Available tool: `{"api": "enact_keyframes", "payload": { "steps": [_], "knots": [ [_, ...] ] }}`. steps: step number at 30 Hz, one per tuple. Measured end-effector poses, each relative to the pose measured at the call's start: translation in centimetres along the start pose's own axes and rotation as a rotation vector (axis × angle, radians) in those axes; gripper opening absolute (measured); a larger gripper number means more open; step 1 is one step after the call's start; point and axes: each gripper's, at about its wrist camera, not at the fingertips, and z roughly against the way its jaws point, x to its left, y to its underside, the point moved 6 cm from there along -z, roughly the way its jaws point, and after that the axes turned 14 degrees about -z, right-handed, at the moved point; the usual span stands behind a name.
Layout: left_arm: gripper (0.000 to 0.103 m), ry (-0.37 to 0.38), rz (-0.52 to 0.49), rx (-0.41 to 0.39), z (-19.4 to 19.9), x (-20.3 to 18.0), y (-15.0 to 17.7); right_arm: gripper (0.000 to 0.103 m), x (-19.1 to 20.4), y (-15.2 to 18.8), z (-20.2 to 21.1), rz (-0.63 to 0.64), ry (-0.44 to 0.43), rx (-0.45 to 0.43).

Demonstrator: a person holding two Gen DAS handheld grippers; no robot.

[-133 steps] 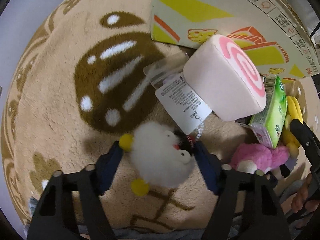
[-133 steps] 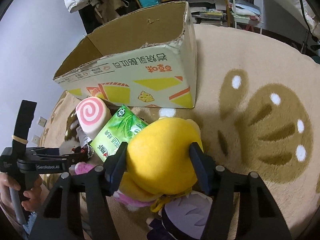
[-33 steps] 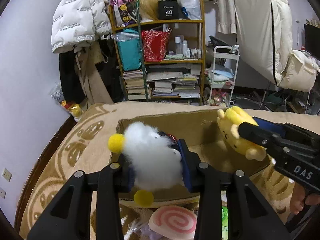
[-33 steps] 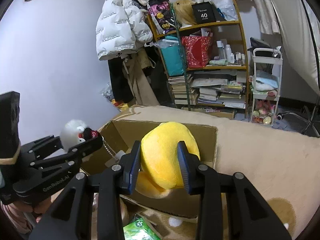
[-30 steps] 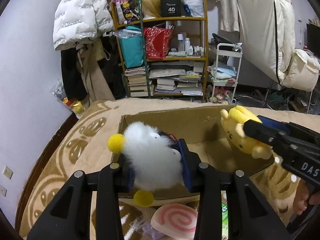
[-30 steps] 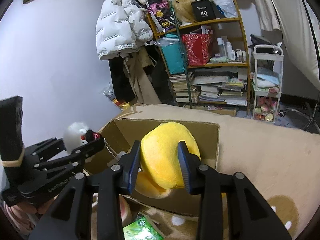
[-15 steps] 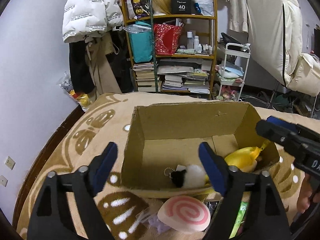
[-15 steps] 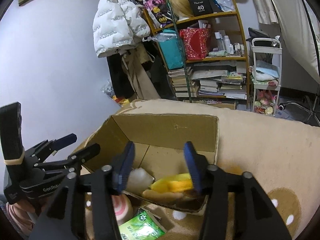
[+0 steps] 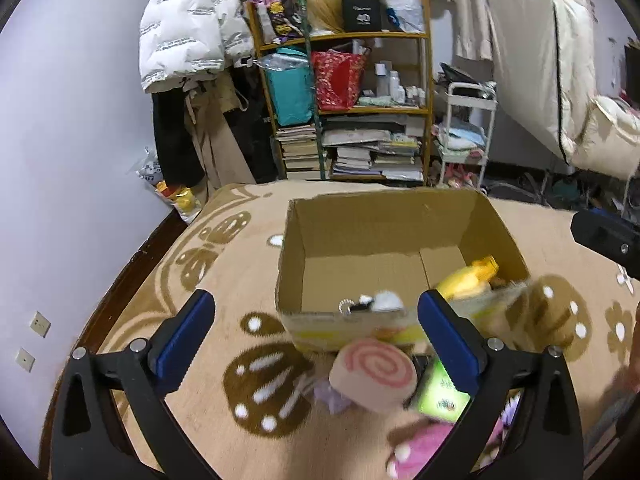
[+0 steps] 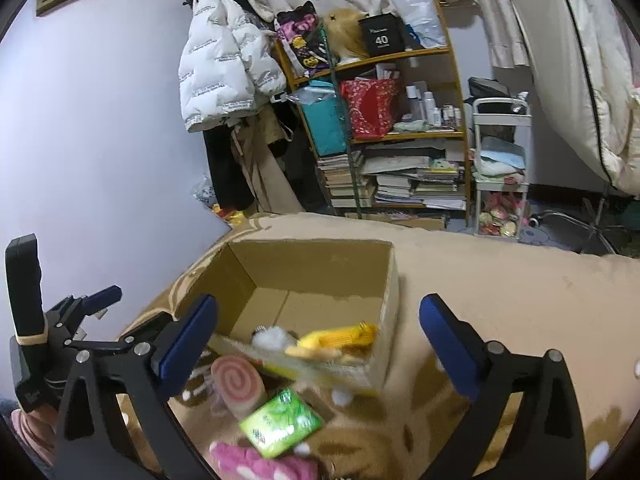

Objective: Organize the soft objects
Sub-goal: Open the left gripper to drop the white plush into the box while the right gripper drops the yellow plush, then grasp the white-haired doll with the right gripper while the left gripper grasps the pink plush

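While both claws hang above the patterned rug [image 9: 208,248], each stands spread wide and holds nothing: the left claw [image 9: 316,338] at 6 o'clock in its own view, the right claw [image 10: 318,338] likewise. The cardboard box [image 9: 380,232] sits open at the centre. Inside it, the white fluffy toy [image 9: 386,302] lies against the near wall, with the yellow plush [image 9: 470,280] at its 2 o'clock. Outside the box, at its 6 o'clock, lie the pink swirl cushion [image 9: 374,374], the green tissue pack [image 10: 282,422] and the pink plush [image 10: 256,464].
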Motion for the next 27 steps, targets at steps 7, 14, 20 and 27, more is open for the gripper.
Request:
{"api": "enact_keyframes", "payload": {
  "steps": [7, 14, 20, 27],
  "knots": [
    [0.101, 0.044, -0.056, 0.044, 2.3, -2.2, 1.8, 0.103, -1.7, 1.9, 3.0, -0.042, 0.081, 0.057],
    [0.101, 0.118, -0.119, 0.124, 2.1, -4.8, 3.8, 0.103, -3.6, 4.5, 3.7, -0.084, 0.173, 0.152],
    [0.101, 0.193, -0.155, 0.166, 1.2, -6.5, 4.5, 0.103, -5.1, 7.2, 2.5, -0.124, 0.215, 0.264],
    [0.101, 0.277, -0.195, 0.225, -0.3, -8.4, 5.7, 0.092, -7.0, 9.7, 0.5, -0.162, 0.264, 0.384]
  ]
}}
